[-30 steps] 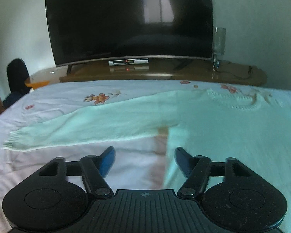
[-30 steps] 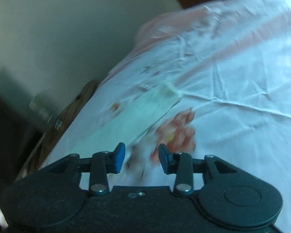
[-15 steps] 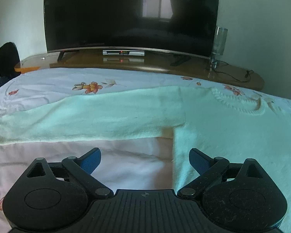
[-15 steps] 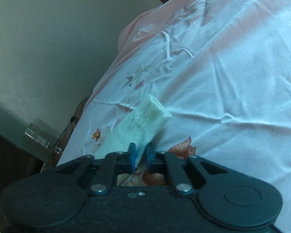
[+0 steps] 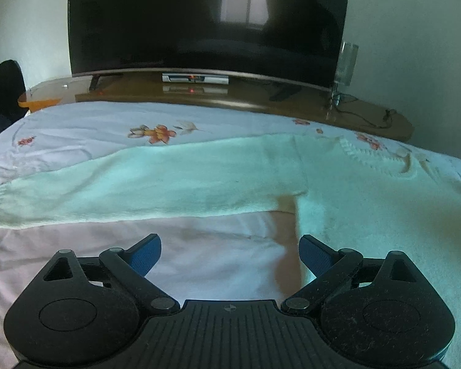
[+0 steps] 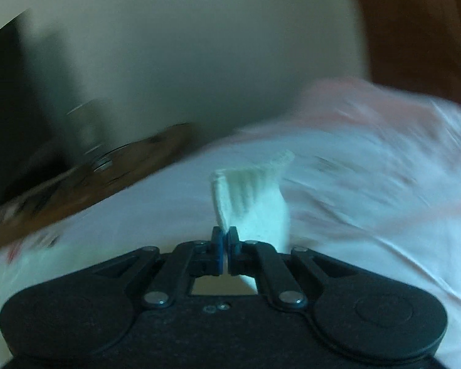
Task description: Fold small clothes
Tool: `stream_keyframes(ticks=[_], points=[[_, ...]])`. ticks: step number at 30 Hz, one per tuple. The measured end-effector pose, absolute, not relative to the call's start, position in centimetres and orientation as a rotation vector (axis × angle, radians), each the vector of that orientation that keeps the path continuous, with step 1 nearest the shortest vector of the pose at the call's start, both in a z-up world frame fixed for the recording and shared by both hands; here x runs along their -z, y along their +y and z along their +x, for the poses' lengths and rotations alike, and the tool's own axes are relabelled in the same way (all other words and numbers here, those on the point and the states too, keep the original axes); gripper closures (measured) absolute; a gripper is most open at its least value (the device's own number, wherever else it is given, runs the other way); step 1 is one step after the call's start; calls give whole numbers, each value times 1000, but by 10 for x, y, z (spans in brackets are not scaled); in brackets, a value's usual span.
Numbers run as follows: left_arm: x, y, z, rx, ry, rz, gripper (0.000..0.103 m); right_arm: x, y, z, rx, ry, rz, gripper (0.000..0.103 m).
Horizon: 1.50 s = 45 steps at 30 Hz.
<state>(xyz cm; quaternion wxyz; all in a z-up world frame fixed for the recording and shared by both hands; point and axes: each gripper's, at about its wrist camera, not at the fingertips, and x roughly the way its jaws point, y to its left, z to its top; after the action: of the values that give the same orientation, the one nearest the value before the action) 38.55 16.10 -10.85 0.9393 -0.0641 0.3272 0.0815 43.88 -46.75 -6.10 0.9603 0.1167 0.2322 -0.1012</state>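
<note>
While the left wrist view shows the pale green sweater (image 5: 338, 190) lying flat on the floral bedsheet (image 5: 76, 141), no fold is visible in it. Its one sleeve (image 5: 138, 190) extends fully to the left, the cuff at the far left edge. The left gripper (image 5: 230, 252) hangs above bare sheet near the armpit, jaws spread wide, nothing between them. A television (image 5: 206, 21) stands on the wooden bench (image 5: 261, 98) beyond the bed.

In the blurred right wrist view, the right gripper (image 6: 225, 240) has its jaws pressed together, pinching the other sleeve's cuff (image 6: 252, 193), which stands up off the sheet. Judged from this, folding has barely begun: both sleeves and the body remain to be folded.
</note>
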Motion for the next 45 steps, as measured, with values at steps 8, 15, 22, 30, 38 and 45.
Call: stream_keyframes(ticks=[8, 15, 22, 30, 38, 45], points=[[103, 188, 369, -208, 676, -138, 7, 74, -255, 484, -228, 558, 30, 99], [103, 193, 366, -195, 690, -140, 7, 123, -122, 492, -420, 651, -154, 85], [99, 141, 405, 25, 674, -300, 47, 105, -150, 446, -411, 545, -126, 81], [140, 47, 486, 262, 830, -521, 47, 95, -230, 424, -220, 561, 12, 80], [148, 19, 519, 233, 832, -513, 99, 103, -275, 412, -127, 566, 78, 79], [115, 60, 502, 200, 710, -415, 100, 110, -294, 418, -91, 618, 132, 78]])
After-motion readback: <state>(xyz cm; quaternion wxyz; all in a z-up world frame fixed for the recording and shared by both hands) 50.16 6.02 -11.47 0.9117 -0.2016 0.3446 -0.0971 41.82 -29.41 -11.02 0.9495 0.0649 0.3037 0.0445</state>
